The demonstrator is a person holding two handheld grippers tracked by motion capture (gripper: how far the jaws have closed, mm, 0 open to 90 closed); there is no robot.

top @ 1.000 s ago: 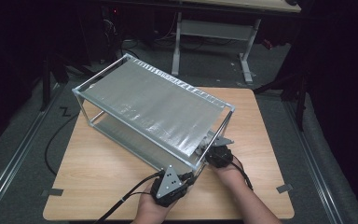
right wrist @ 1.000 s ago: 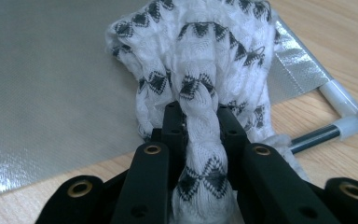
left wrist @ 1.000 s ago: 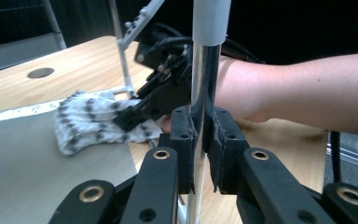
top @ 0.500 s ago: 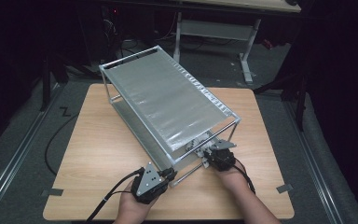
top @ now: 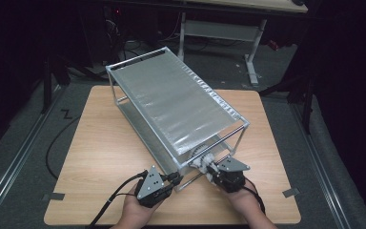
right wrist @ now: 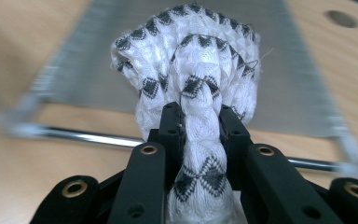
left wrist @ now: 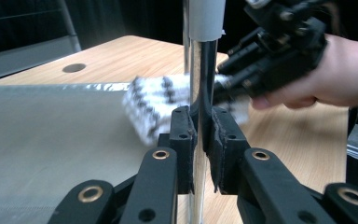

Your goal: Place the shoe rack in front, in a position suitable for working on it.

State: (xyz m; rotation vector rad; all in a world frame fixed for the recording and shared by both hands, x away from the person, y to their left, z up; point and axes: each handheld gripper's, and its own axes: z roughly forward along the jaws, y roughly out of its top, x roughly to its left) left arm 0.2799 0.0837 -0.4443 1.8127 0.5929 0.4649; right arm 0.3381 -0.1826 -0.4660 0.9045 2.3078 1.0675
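Note:
A two-tier metal rack (top: 171, 102) lies slantwise on the wooden table (top: 95, 157). My left gripper (top: 175, 178) (left wrist: 200, 123) is shut on the rack's upright chrome post (left wrist: 196, 70) at its near corner. My right gripper (top: 212, 171) (right wrist: 200, 116) is shut on a bunched white cloth (right wrist: 191, 51) (top: 203, 160) with black diamond marks, at the rack's near end by the lower shelf (right wrist: 289, 70). Its jaws have just been opening a little, with the cloth still pinched between the pads. The left gripper view has the cloth (left wrist: 149, 100) and the right gripper (left wrist: 279, 51) just behind the post.
A thin chrome rail (right wrist: 84, 136) of the rack crosses just below the cloth. Bare tabletop lies left of the rack and along the near edge. Beyond the table stand a desk frame (top: 252, 52) and dark floor with cables.
The rack has swung clockwise on the table, its far end going right and back. My left gripper went left with the post. My right gripper drew back toward the near edge with the cloth.

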